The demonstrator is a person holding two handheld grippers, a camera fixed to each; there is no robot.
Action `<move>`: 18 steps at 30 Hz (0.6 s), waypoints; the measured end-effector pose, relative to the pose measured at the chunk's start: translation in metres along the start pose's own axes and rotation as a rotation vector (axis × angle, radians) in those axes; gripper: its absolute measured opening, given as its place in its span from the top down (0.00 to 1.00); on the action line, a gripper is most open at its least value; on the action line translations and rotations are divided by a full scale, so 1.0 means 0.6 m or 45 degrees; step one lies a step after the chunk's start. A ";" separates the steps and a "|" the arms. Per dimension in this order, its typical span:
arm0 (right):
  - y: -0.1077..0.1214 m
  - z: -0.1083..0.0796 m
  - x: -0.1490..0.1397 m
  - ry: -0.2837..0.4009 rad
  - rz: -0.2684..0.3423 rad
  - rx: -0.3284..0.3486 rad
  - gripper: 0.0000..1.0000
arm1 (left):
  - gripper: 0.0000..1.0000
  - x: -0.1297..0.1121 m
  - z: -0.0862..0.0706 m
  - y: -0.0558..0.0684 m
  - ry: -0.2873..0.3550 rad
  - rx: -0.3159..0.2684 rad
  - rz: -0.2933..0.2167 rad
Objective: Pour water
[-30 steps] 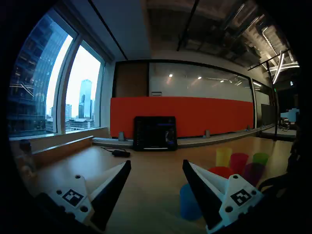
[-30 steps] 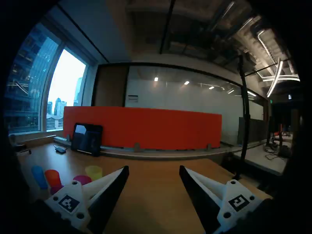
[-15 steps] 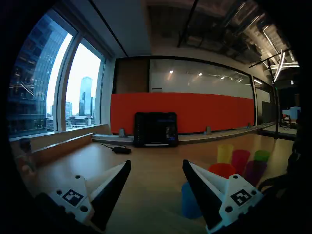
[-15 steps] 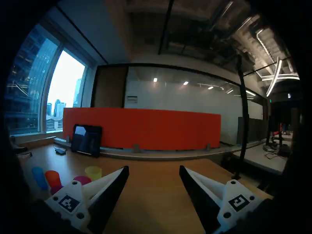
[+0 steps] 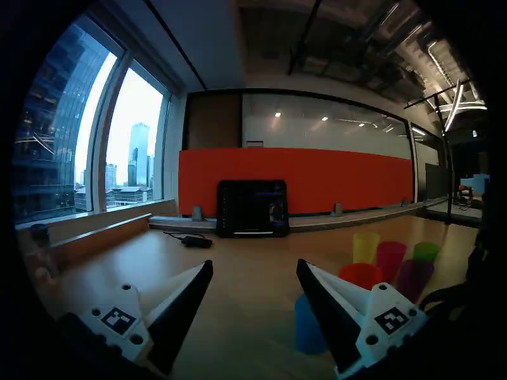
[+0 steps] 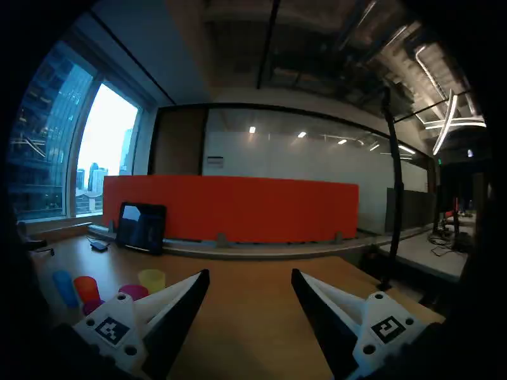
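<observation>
No words or numbers can be read here. The little white sign (image 5: 255, 144) is too small.

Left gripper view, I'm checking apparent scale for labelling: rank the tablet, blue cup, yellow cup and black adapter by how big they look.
1. tablet
2. blue cup, but it is close to the camera and partly hidden, so this place is unsure
3. yellow cup
4. black adapter

Room: wooden table (image 5: 253, 285) | orange partition (image 5: 317, 180) behind, glass wall (image 5: 317, 130) above | tall windows (image 5: 133, 152) left, daylight | linear ceiling lights (image 6: 447, 120) right
</observation>
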State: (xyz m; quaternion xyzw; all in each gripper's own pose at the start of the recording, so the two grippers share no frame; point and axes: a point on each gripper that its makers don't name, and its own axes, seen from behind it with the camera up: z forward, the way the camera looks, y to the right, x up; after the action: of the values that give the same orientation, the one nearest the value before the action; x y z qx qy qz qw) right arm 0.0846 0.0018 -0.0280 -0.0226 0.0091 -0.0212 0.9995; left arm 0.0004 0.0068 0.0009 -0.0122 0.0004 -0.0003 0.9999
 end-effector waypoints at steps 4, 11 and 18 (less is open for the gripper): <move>0.004 -0.001 0.001 0.008 -0.010 0.008 0.00 | 0.02 -0.001 0.000 0.000 -0.001 0.000 0.000; 0.001 0.001 0.000 0.026 -0.032 0.033 0.00 | 0.02 -0.002 0.000 0.000 -0.001 0.000 0.002; -0.008 0.009 -0.004 0.053 -0.035 0.060 0.00 | 0.02 -0.002 0.000 0.001 -0.001 0.000 0.001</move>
State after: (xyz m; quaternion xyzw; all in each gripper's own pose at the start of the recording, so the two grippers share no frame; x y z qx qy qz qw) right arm 0.0820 -0.0029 -0.0223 0.0013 0.0290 -0.0355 0.9989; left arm -0.0008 0.0074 0.0010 -0.0123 0.0001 0.0001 0.9999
